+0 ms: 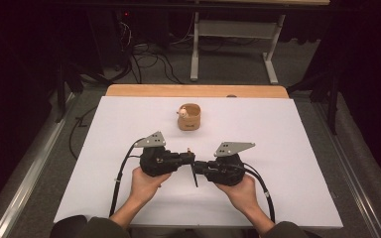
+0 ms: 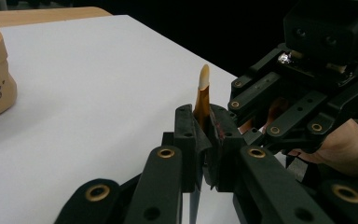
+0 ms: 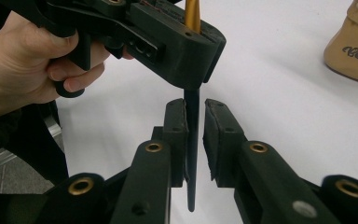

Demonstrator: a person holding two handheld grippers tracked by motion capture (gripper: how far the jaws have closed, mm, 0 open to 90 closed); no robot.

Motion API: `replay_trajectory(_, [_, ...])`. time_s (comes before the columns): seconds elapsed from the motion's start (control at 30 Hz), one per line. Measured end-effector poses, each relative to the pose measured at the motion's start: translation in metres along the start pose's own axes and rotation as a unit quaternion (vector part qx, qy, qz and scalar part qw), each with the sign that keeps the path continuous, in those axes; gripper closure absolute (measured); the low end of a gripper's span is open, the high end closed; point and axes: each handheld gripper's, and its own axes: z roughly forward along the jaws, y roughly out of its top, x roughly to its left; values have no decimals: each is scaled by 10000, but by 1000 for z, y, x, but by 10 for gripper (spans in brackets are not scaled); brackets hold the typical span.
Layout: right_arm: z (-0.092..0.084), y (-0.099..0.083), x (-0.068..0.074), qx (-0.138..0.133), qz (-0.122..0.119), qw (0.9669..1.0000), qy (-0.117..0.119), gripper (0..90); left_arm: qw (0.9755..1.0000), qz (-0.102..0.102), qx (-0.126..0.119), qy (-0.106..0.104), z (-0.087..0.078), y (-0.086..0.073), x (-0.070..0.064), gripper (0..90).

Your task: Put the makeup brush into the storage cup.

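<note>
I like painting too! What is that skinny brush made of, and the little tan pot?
The brush looks like glossy orange-brown lacquered wood with a pale tip; its dark end seems smooth, painted wood or plastic. The tan pot looks matte and soft-sided, maybe fabric or paper; it bulges and carries printed lettering.

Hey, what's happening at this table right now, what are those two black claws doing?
A person holds a claw in each hand over a white table. The left claw is shut on a thin brush, gripping it at its gold part below the pale tip. The brush's dark handle runs down between the jaws of the right claw, which stand slightly apart and are not pressing on it. A small tan pouch sits farther back, untouched.
</note>
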Motion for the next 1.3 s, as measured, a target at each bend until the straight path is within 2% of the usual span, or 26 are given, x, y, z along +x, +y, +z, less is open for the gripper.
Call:
replay_trajectory(0.1, [0, 0, -1, -30, 23, 10000, 13, 763, 10000, -2, 24, 28, -1, 0, 0, 837])
replay_trajectory(0.2, [-1, -1, -2, -87, 99, 9999, 100, 686, 10000, -20, 17, 49, -1, 0, 0, 837])
replay_trajectory(0.53, [-6, -2, -5, -238, 138, 9996, 107, 603, 10000, -58, -27, 67, -5, 2, 0, 836])
replay_trajectory(0.77, [-13, -4, -10, -389, 182, 9991, -28, 537, 9999, -51, -3, 104, -5, 2, 0, 837])
replay_trajectory(1.1, [-16, -5, -14, -443, 145, 9987, -209, 483, 9999, -40, 10, 127, -8, 3, 1, 837])
replay_trajectory(1.3, [-22, -8, -21, -514, 266, 9978, -315, 453, 9999, -44, -21, 103, -9, 3, 0, 837])
